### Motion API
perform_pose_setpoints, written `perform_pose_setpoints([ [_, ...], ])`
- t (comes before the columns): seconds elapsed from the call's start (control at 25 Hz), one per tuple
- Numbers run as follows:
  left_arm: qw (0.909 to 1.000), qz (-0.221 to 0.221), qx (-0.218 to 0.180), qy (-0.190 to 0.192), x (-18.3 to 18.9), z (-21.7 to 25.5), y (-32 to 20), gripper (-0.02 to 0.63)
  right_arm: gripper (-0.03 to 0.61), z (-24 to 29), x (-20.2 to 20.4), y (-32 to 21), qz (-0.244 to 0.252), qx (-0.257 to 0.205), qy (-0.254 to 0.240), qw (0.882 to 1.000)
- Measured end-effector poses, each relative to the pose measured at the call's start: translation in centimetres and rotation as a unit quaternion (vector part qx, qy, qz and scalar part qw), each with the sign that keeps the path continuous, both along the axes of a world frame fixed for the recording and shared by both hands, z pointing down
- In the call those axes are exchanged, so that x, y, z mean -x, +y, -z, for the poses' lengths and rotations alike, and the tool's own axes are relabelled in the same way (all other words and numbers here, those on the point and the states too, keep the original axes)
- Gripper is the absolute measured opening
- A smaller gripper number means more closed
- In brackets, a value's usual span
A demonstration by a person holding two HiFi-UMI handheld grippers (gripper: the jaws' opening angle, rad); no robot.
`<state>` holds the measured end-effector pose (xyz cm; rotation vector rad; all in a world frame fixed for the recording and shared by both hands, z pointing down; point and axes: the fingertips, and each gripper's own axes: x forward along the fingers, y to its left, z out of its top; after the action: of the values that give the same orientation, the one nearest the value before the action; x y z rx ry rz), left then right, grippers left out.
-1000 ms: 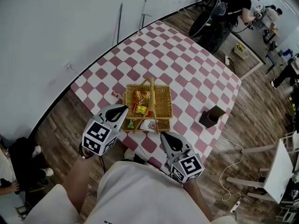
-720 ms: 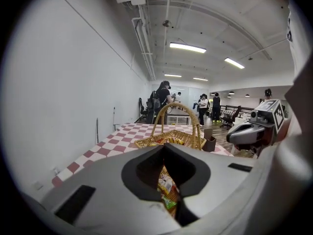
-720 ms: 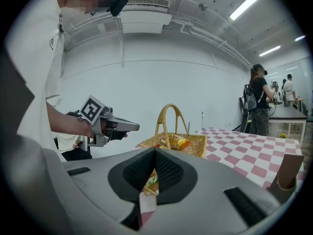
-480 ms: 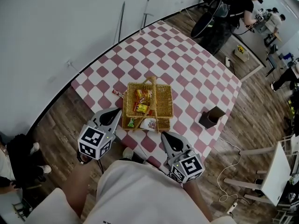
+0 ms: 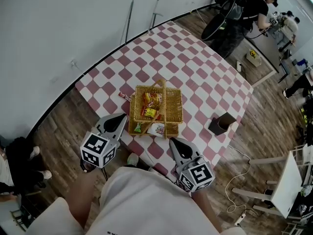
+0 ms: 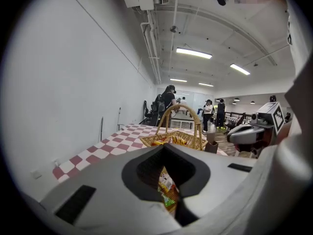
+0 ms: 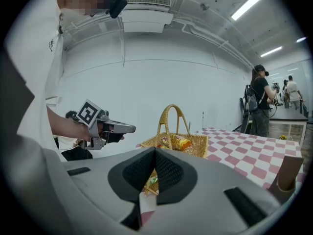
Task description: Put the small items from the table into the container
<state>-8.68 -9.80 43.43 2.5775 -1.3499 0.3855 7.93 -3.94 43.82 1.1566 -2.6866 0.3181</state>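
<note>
A wicker basket [image 5: 171,109] with a hoop handle stands on the checked table [image 5: 195,77] near its front edge. Several bright snack packets [image 5: 149,105] lie inside it. One small red wrapper [image 5: 124,96] lies on the cloth just off the basket's far left corner. My left gripper [image 5: 124,117] is shut and empty, with its tip beside the basket's near left corner. My right gripper [image 5: 172,143] hangs off the table's near edge, shut, with nothing held. In the left gripper view the basket [image 6: 178,140] lies straight ahead past the closed jaws [image 6: 166,180]. The right gripper view shows the basket [image 7: 176,143] beyond its closed jaws [image 7: 149,180].
A dark brown open box [image 5: 221,123] stands at the table's right edge. A person [image 5: 244,11] with dark gear stands beyond the far corner. A white stand [image 5: 288,180] and cables lie on the wooden floor at the right. Someone's legs [image 5: 19,173] show at the left.
My left gripper has drawn back a little from the basket's left side toward the table's near edge and rolled slightly. The right gripper has kept still.
</note>
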Motion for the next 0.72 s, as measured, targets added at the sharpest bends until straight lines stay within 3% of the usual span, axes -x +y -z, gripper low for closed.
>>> perform_pose_setpoints([
  [0.52, 1.0, 0.001, 0.006, 0.005, 0.7, -0.3, -0.8, -0.003, 0.012, -0.4, 0.4, -0.5, -0.005, 0.002, -0.003, 1.0],
  [0.72, 0.9999, -0.003, 0.009, -0.012, 1.1, -1.1, -1.2, -0.003, 0.012, -0.6, 0.8, -0.7, -0.003, 0.004, -0.002, 1.0],
])
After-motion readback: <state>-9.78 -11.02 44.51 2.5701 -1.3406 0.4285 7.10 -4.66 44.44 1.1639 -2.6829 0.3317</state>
